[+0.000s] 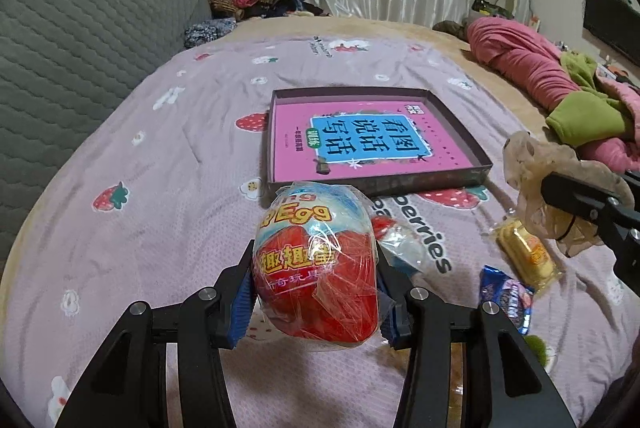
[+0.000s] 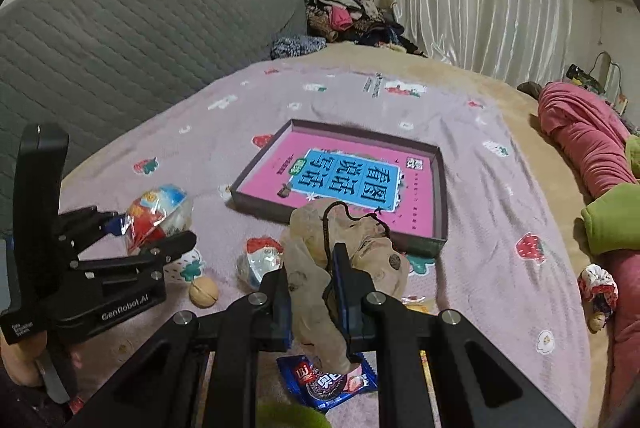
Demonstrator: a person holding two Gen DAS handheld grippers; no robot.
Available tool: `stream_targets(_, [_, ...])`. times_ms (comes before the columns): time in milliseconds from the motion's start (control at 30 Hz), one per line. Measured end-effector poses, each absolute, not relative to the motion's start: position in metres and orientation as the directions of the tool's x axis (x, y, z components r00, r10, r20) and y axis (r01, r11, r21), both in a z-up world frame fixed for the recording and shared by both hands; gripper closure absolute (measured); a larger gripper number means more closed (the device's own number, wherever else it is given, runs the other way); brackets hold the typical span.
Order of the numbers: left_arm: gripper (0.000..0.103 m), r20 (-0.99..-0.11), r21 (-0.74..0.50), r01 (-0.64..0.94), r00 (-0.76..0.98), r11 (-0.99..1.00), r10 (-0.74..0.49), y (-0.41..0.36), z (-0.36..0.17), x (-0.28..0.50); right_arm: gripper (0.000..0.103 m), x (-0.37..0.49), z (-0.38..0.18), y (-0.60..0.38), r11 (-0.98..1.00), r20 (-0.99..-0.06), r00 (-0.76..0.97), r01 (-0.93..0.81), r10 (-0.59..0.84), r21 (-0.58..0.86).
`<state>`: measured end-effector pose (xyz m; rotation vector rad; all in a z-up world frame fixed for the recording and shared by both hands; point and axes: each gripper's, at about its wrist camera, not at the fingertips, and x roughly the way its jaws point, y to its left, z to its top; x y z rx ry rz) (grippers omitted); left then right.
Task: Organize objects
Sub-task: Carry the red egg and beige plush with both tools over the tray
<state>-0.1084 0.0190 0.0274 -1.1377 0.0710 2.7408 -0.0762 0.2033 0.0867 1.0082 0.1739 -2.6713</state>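
Observation:
My left gripper (image 1: 316, 268) is shut on a red and white toy egg (image 1: 316, 264) in clear wrap, held above the bed in front of a shallow dark box (image 1: 460, 124). The box holds a pink book (image 1: 360, 140). The egg and left gripper also show in the right wrist view (image 2: 156, 216). My right gripper (image 2: 316, 288) is shut on a beige sheer drawstring pouch (image 2: 344, 240), held above the bed near the box (image 2: 440, 196). The pouch also shows in the left wrist view (image 1: 560, 180).
On the strawberry quilt (image 1: 160, 168) lie a second wrapped egg (image 2: 260, 260), a walnut (image 2: 204, 292), a blue cookie packet (image 2: 328, 384) and a yellow wrapped snack (image 1: 528, 256). Pink and green clothes (image 1: 560, 84) lie at the right. A grey headboard (image 1: 80, 40) stands at the left.

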Motion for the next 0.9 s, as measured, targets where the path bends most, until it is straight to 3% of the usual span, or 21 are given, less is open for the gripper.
stream_targets(900, [0.051, -0.679, 0.025, -0.158, -0.728, -0.987, 0.099, 0.059, 0.094, -0.148, 0.087, -0.094, 0.142, 0.225, -0.955, -0.591, -0.770, 0.297, -0.239, -0.001])
